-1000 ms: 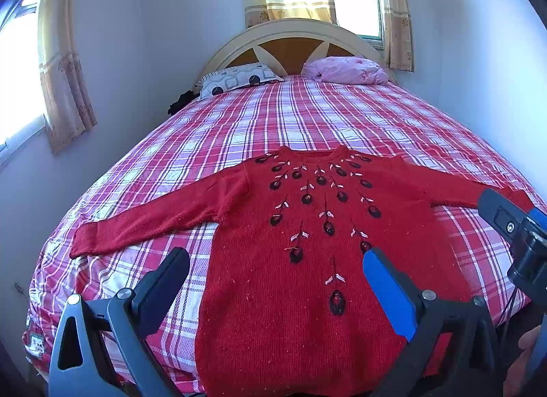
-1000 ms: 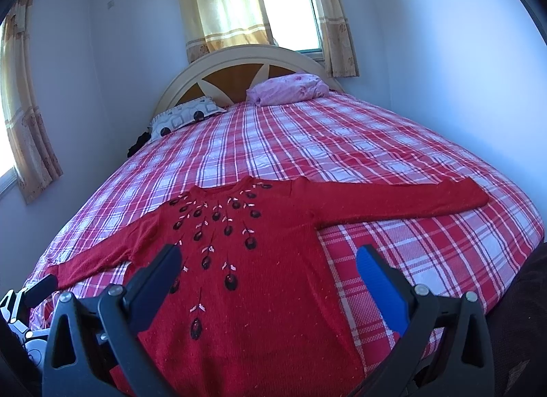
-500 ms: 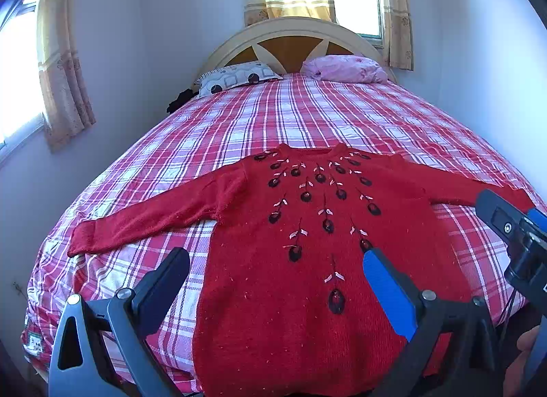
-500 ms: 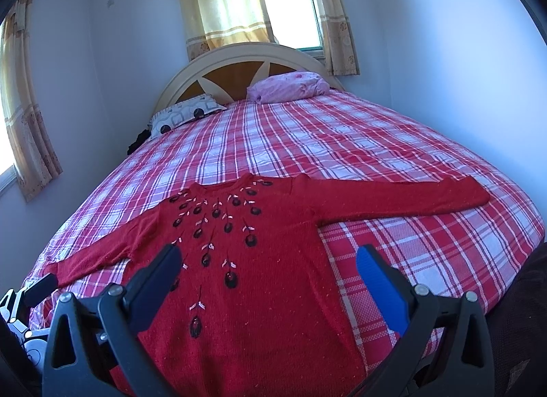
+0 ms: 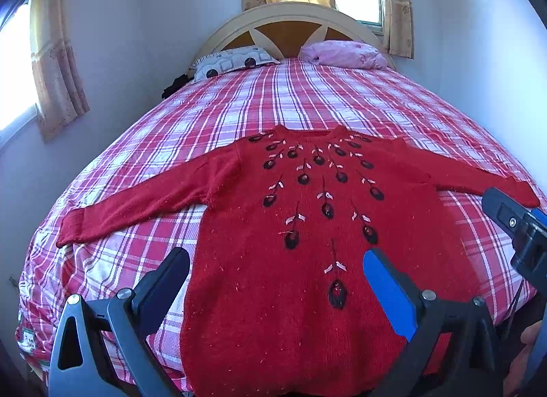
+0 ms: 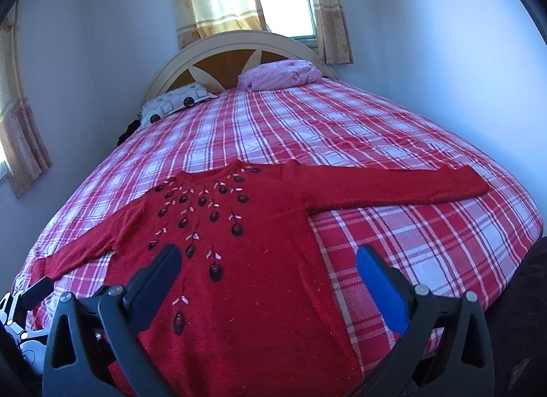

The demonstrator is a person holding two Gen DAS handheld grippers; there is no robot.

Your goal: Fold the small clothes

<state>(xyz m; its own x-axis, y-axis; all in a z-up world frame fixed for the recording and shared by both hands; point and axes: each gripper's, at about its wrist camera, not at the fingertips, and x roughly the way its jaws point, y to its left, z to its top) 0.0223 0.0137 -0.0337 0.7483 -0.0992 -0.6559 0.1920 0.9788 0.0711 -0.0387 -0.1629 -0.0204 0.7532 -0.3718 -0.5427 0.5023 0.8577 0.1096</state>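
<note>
A red knit sweater [image 5: 307, 260] with dark embroidered flowers lies flat, front up, on the bed, both sleeves spread out sideways. It also shows in the right wrist view [image 6: 246, 260]. My left gripper [image 5: 275, 270] is open and empty, held above the sweater's lower hem. My right gripper [image 6: 268, 267] is open and empty, above the hem's right side. The right gripper's body shows at the right edge of the left wrist view [image 5: 519, 226]. The left sleeve cuff [image 5: 73, 226] lies near the bed's left edge; the right sleeve cuff [image 6: 475, 181] lies near the right edge.
The bed has a red and white plaid sheet [image 5: 307, 96]. A patterned pillow [image 5: 232, 60] and a pink pillow [image 5: 345, 53] lie by the headboard [image 5: 290, 24]. Walls stand close on both sides, with curtained windows.
Both views have barely shifted; the sweater sits slightly higher in frame as the grippers tilt a little. Both grippers stay open.
</note>
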